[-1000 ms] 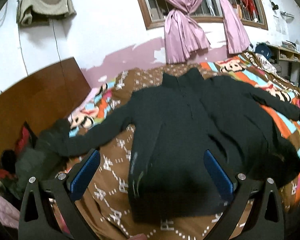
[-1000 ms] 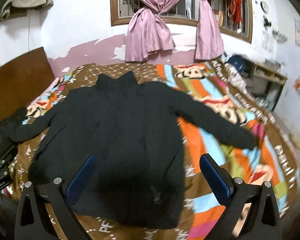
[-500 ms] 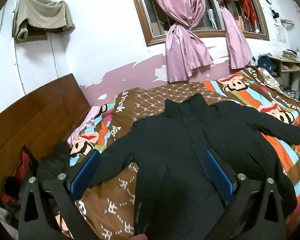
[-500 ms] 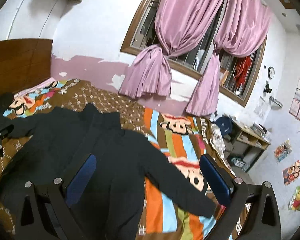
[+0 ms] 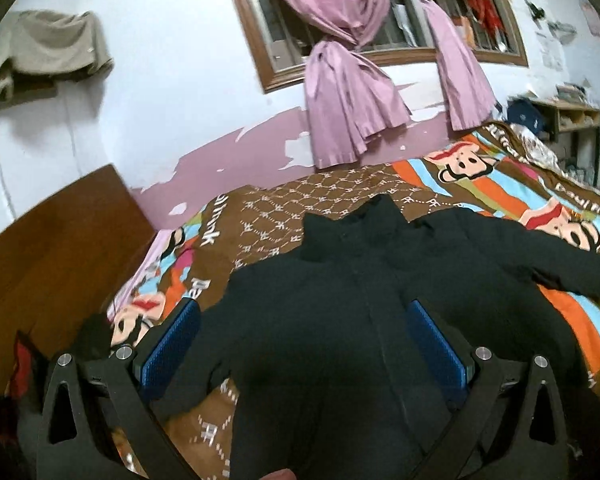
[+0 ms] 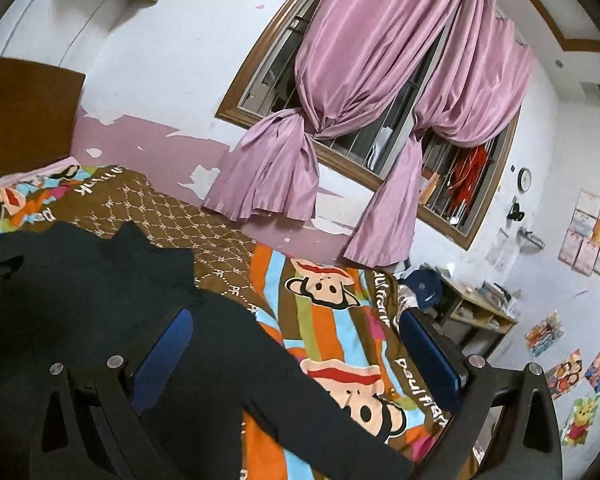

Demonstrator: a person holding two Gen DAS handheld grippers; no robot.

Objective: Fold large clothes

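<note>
Cartoon bedspread (image 5: 480,184), black coat (image 5: 340,320) below both spread claws (image 5: 300,344) (image 6: 296,352)

The coat (image 5: 340,320) lies flat on the bed (image 5: 480,184), right under the left gripper (image 5: 300,344). One sleeve (image 6: 300,400) runs under the right gripper (image 6: 296,356). The window (image 6: 380,136) is ahead, behind the bed. The headboard (image 5: 52,248) stands left.
</note>
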